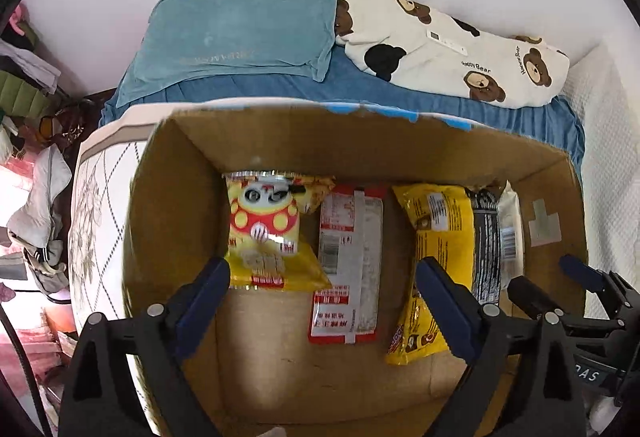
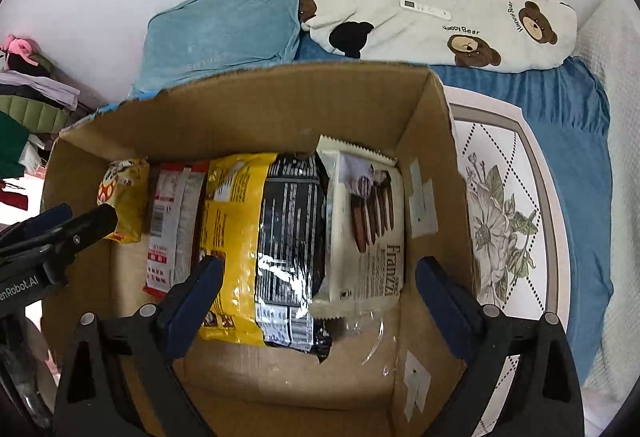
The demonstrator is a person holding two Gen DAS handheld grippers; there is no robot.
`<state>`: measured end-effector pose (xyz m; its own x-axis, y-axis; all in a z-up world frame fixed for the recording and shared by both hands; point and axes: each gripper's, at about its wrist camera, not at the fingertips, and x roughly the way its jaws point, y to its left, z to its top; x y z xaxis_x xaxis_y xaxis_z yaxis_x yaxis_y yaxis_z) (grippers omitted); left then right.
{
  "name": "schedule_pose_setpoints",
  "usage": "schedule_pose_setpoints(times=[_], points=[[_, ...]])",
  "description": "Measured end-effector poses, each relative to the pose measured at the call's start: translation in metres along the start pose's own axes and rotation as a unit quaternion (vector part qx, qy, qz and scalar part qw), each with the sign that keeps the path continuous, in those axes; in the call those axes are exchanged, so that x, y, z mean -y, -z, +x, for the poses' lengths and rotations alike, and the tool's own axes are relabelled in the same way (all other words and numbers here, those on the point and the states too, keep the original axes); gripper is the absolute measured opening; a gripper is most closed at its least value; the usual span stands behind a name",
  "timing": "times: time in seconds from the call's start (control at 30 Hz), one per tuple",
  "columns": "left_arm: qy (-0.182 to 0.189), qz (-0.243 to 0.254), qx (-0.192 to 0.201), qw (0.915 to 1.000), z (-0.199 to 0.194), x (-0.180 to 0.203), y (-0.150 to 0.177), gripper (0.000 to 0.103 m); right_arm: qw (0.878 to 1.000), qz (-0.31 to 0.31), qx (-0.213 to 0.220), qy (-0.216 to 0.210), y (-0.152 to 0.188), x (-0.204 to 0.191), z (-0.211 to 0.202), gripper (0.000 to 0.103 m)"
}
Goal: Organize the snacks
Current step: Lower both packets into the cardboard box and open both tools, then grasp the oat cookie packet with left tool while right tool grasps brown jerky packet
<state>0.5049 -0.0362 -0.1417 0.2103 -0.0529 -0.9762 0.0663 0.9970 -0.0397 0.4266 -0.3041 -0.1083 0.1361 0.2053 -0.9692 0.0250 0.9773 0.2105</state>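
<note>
An open cardboard box [image 1: 360, 141] holds several snack packets in a row. From left they are a yellow cartoon packet [image 1: 264, 233], a red-and-white packet [image 1: 348, 261], a yellow packet [image 1: 444, 237], a black packet [image 2: 292, 221] and a white wafer packet [image 2: 368, 221]. My left gripper [image 1: 323, 269] hangs open over the box's left half, jaws wide above the cartoon and red-and-white packets, gripping nothing. My right gripper [image 2: 320, 265] hangs open over the black and white packets, also gripping nothing. Each gripper shows at the edge of the other's view, the right gripper [image 1: 560, 281] and the left gripper [image 2: 80, 217].
The box stands on a floral-patterned board [image 2: 504, 221] on a bed with a blue sheet [image 2: 560, 109]. Behind it lie a teal pillow [image 1: 240, 33] and a bear-print pillow [image 1: 460, 49] with a white remote [image 1: 446, 43]. Piled clothes [image 1: 28, 77] crowd the left.
</note>
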Motion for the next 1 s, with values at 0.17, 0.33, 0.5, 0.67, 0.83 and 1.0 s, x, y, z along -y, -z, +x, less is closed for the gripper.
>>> schedule_pose_setpoints(times=[0.17,0.33,0.5,0.67,0.83,1.0], points=[[-0.007,-0.013,-0.004,0.9999,0.002,-0.004,0.028,0.095,1.0,-0.01,0.011,0.017,0.024,-0.006,-0.008,0.099],[-0.006,-0.019,0.004,0.9998,-0.01,-0.005,0.051,0.095,0.999,-0.015,0.026,0.024,0.051,-0.008,-0.02,0.099],[-0.001,-0.014,0.025,0.9996,-0.034,-0.001,0.071,0.095,0.998,-0.019,0.045,0.031,0.073,-0.009,-0.038,0.099],[-0.005,-0.005,0.062,0.998,-0.064,0.003,0.094,0.095,0.996,-0.02,0.081,0.035,0.097,-0.011,-0.07,0.099],[-0.01,0.003,0.098,0.9952,-0.093,0.003,0.123,0.095,0.992,-0.026,0.116,0.036,0.126,-0.013,-0.105,0.099],[-0.007,0.003,0.125,0.9921,-0.12,0.002,0.152,0.095,0.988,-0.028,0.146,0.032,0.157,-0.016,-0.133,0.099]])
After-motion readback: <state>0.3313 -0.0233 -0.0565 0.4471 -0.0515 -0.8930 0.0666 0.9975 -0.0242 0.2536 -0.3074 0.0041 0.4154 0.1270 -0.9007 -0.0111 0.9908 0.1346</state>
